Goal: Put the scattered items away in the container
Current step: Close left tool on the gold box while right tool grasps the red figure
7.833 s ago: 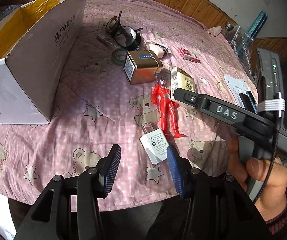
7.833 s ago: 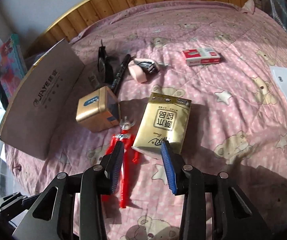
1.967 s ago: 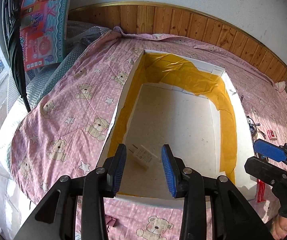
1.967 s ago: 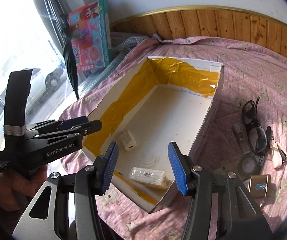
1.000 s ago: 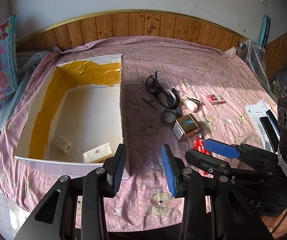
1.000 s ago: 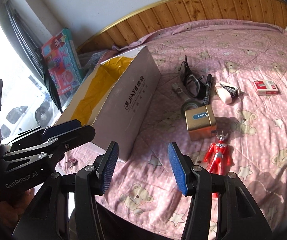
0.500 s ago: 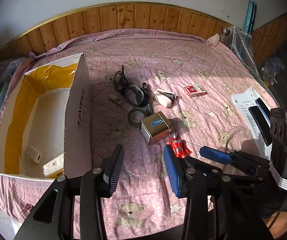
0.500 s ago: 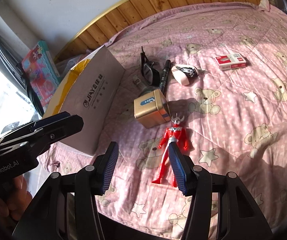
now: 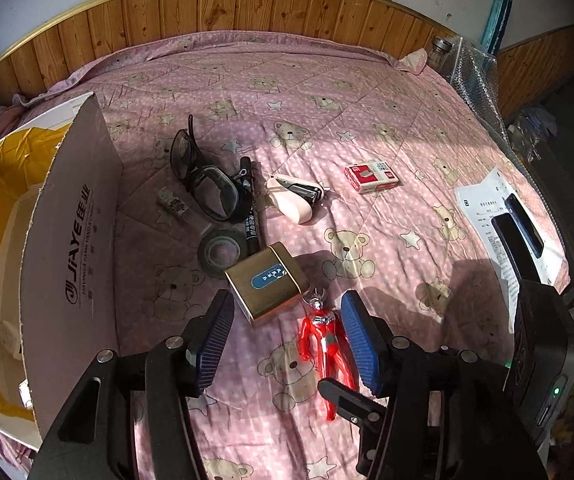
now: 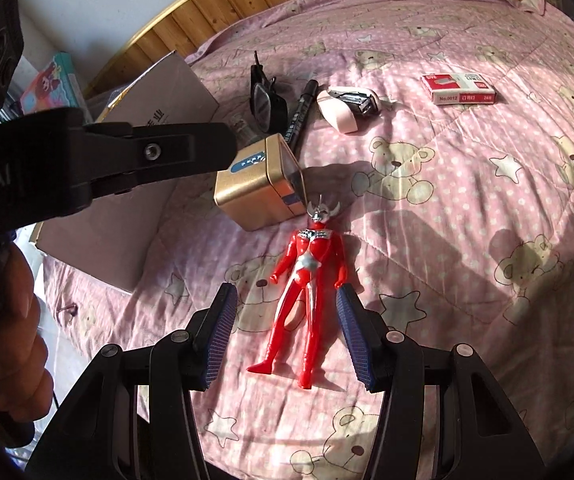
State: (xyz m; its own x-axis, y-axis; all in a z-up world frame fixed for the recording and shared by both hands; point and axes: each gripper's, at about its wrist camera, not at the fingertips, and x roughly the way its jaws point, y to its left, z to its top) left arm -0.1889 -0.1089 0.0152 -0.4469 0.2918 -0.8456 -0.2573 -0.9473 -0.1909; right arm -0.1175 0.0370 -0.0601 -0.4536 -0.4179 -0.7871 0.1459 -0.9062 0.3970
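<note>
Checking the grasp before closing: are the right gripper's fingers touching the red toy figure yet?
Apart. The right wrist view shows pink quilt between each blue pad and the red toy figure; the right gripper is open, straddling its legs.

This is a bedroom in a home. A bed takes up most of both views, spread with a pink quilted cover (image 9: 367, 92) printed with teddy bears and stars. Warm wood panelling (image 9: 247, 4) with a gold trim strip runs along the lower wall behind it, under plain white plaster. Household odds and ends lie on the cover: a red toy figure (image 10: 307, 276), goggles (image 9: 207, 184), a pink stapler (image 9: 295, 198) and a box of staples (image 9: 371, 172). A colourful children's toy box (image 10: 49, 82) leans near the wall, and hard sunlight throws sharp shadows across the bedding.
</note>
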